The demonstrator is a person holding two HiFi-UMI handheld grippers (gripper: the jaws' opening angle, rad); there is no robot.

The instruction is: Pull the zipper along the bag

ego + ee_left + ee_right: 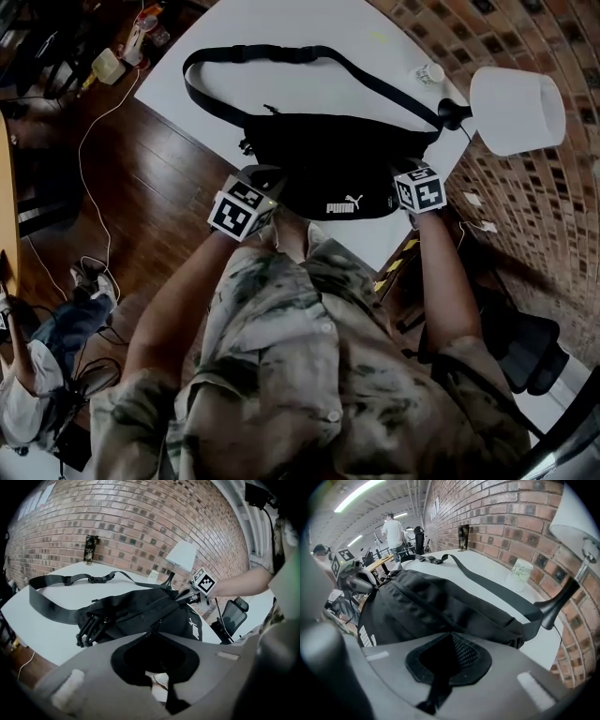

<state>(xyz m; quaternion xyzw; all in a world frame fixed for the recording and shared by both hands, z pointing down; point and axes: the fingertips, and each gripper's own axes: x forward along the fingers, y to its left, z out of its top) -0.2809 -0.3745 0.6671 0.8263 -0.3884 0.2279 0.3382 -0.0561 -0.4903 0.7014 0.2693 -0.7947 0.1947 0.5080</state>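
A black waist bag [328,155] with a white logo lies on the white table [281,28], its strap [281,54] looped toward the far side. My left gripper [267,183] is at the bag's left end. In the left gripper view its jaws [153,631] are shut on a thin black zipper pull [157,623] hanging from the bag's [140,611] zipper line. My right gripper [411,173] is at the bag's right end. In its own view it [450,634] is shut on the bag's [431,606] fabric, with mesh showing between the jaws.
A white-shaded lamp [516,108] stands at the table's right corner next to a brick wall [525,206]. A small white cup [431,72] sits behind the bag, and a dark tumbler [90,549] at the far edge. Wood floor [141,178] lies left of the table.
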